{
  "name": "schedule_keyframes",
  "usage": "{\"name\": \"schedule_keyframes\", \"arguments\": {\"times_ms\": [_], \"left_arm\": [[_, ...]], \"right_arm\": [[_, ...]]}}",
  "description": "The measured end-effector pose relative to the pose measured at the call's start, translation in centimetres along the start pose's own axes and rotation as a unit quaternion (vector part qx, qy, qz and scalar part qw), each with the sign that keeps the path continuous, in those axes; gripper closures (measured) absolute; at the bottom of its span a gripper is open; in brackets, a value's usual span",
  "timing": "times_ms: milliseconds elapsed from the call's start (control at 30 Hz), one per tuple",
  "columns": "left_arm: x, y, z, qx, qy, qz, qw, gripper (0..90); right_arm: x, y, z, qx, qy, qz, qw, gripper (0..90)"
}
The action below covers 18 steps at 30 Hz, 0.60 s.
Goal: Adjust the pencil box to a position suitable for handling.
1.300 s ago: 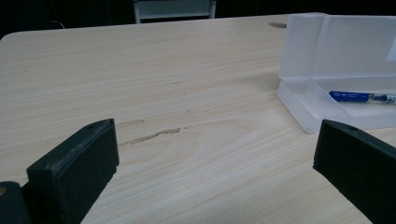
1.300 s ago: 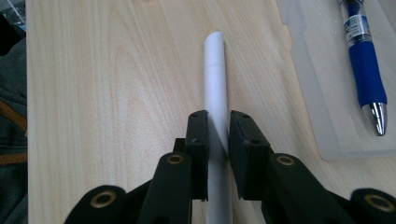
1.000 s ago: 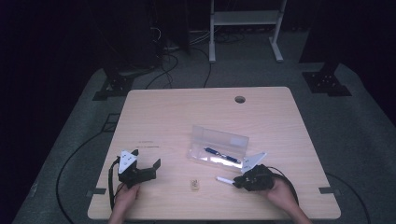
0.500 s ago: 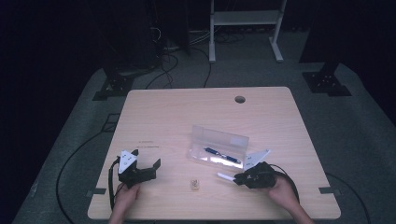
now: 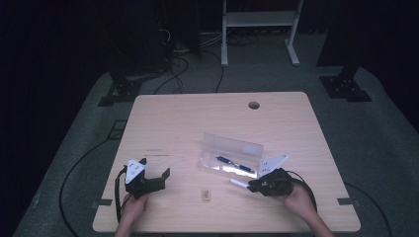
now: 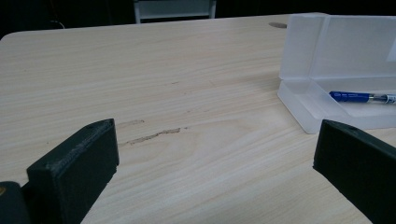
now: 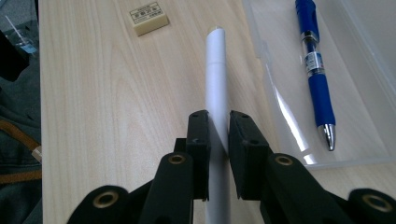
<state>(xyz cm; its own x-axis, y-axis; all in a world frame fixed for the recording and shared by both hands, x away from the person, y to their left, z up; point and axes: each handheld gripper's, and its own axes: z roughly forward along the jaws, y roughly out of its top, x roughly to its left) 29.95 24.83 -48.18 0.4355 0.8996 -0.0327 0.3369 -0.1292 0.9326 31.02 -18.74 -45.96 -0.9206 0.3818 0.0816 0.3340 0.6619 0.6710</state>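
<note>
We see a white pen (image 7: 217, 79) pinched between the fingers of the right gripper (image 7: 218, 140). In the right gripper view it runs straight out ahead of the fingers, its far end over bare wood, and we cannot tell whether it rests on the table (image 5: 188, 123) or hangs just above it. From the high view the same white pen (image 5: 239, 183) pokes out to the left of the right gripper (image 5: 254, 186), near the front edge of the table, with the person's right hand (image 5: 296, 197) behind the gripper.

Just beside the white pen lies a clear plastic case (image 5: 232, 153) with its lid standing open. A blue pen (image 7: 317, 70) lies inside the tray of the case, its tip towards the right gripper. The left gripper view shows the case (image 6: 327, 60) at the right and the blue pen (image 6: 362, 97) lying in its tray.

A small tan eraser (image 5: 206, 194) sits on the table between the two grippers, apart from the white pen; in the right gripper view the eraser (image 7: 148, 17) shows a printed label.

The left gripper (image 5: 153, 173) sits at the front left of the table, held by the left hand (image 5: 133, 207). Its fingers (image 6: 79, 163) are spread wide with only bare wood between them. Dark marks streak the table ahead of them.
</note>
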Motion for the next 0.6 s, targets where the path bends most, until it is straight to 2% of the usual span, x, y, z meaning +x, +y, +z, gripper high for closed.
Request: {"name": "schedule_keyframes", "arguments": {"times_ms": [600], "left_arm": [[0.0, 0.0, 0.0, 0.0, -0.001, -0.001, 1.0, 0.0]], "right_arm": [[-0.3, 1.8, -0.7, -0.004, -0.007, -0.011, 0.9999, 78.1]]}}
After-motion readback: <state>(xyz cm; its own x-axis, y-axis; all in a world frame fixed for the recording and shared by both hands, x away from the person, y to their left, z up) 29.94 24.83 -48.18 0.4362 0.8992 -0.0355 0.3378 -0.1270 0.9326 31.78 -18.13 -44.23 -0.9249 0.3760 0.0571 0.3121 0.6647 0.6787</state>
